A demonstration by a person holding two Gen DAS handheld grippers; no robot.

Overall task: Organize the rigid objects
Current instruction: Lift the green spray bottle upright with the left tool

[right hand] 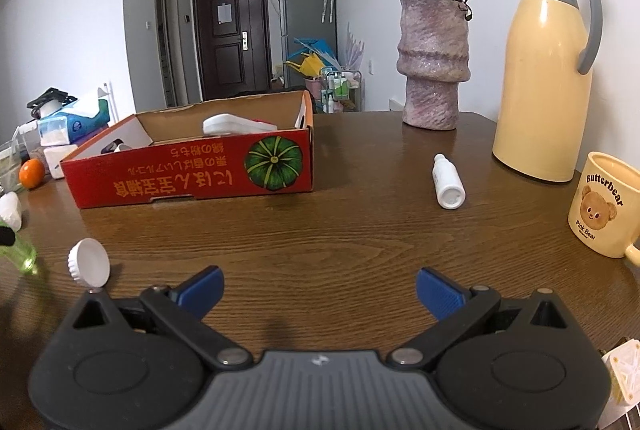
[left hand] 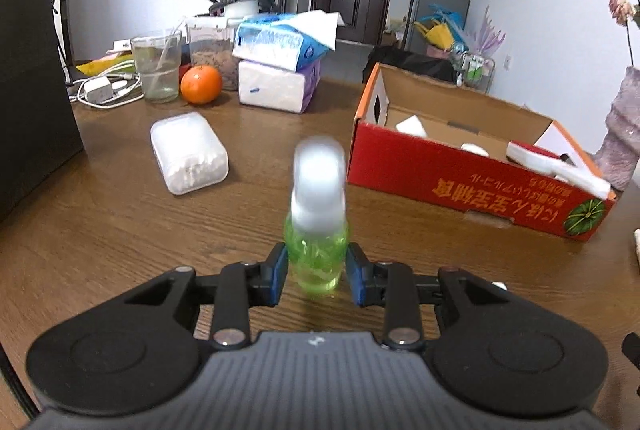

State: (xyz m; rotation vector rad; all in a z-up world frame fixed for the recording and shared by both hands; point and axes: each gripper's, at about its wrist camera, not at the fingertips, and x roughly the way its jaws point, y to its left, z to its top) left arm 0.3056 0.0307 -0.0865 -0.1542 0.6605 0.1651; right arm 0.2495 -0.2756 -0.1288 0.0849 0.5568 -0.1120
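My left gripper (left hand: 317, 270) is shut on a green bottle with a white cap (left hand: 318, 250), held upright just above the wooden table (left hand: 160, 250). The same bottle shows at the left edge of the right wrist view (right hand: 18, 252). A red cardboard box (left hand: 460, 190) with several white items inside lies ahead to the right; it also shows in the right wrist view (right hand: 192, 166). My right gripper (right hand: 318, 290) is open and empty over the table. A small white bottle (right hand: 448, 182) lies on its side ahead of it. A white round cap (right hand: 89, 262) stands at its left.
A clear plastic case (left hand: 188, 152), an orange (left hand: 201, 84), a glass (left hand: 156, 66) and stacked tissue packs (left hand: 280, 70) sit at the far left. A vase of roses (right hand: 434, 66), a yellow thermos (right hand: 546, 74) and a bear mug (right hand: 606, 206) stand on the right.
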